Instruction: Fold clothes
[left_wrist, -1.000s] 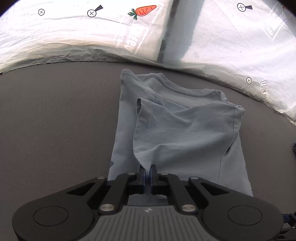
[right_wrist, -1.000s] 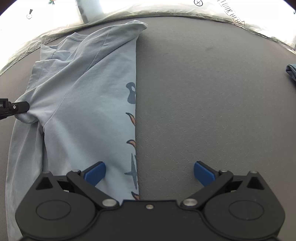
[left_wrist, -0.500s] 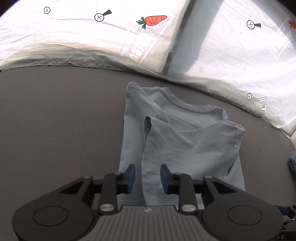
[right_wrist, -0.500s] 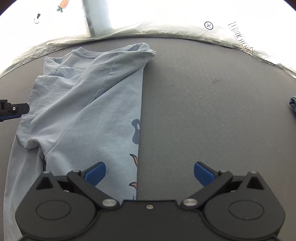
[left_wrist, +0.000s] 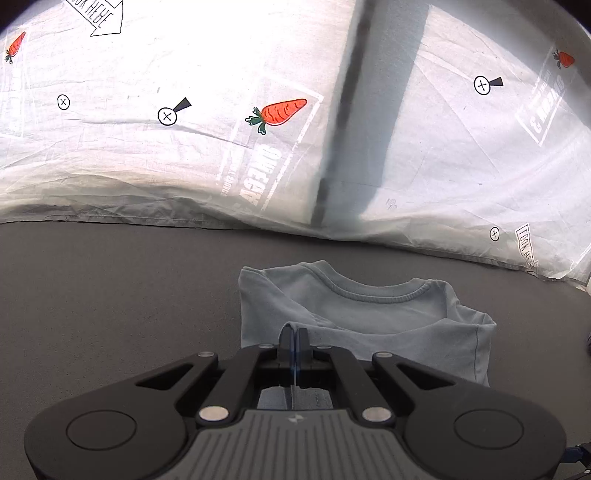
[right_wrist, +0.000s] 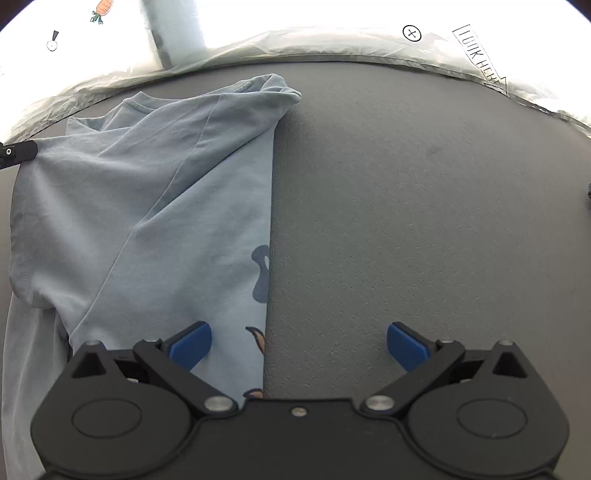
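Fabric sits pinched in your left gripper (left_wrist: 294, 341): its jaws are shut on a raised fold of the light blue T-shirt (left_wrist: 369, 317), at the garment's left edge as that wrist camera sees it. In your right wrist view the same gripper's black tip (right_wrist: 16, 152) shows at the far left, right against the shirt's upper left corner.

Your right gripper (right_wrist: 298, 345) stands wide open and holds nothing. Its left blue pad (right_wrist: 190, 345) hangs over the shirt (right_wrist: 147, 221), and its right pad (right_wrist: 406, 345) is over the bare dark grey tabletop (right_wrist: 406, 203). Whether the left pad touches the cloth, you cannot tell from here.

The shirt lies on the tabletop partly folded, both sides turned in over the middle, neckline (left_wrist: 380, 293) towards the far edge. Its right fold runs as a straight line, with a dark printed figure (right_wrist: 261, 273) just inside it. Behind the table hangs a white sheet (left_wrist: 184, 166) printed with carrots (left_wrist: 280, 112) and crossed circles.
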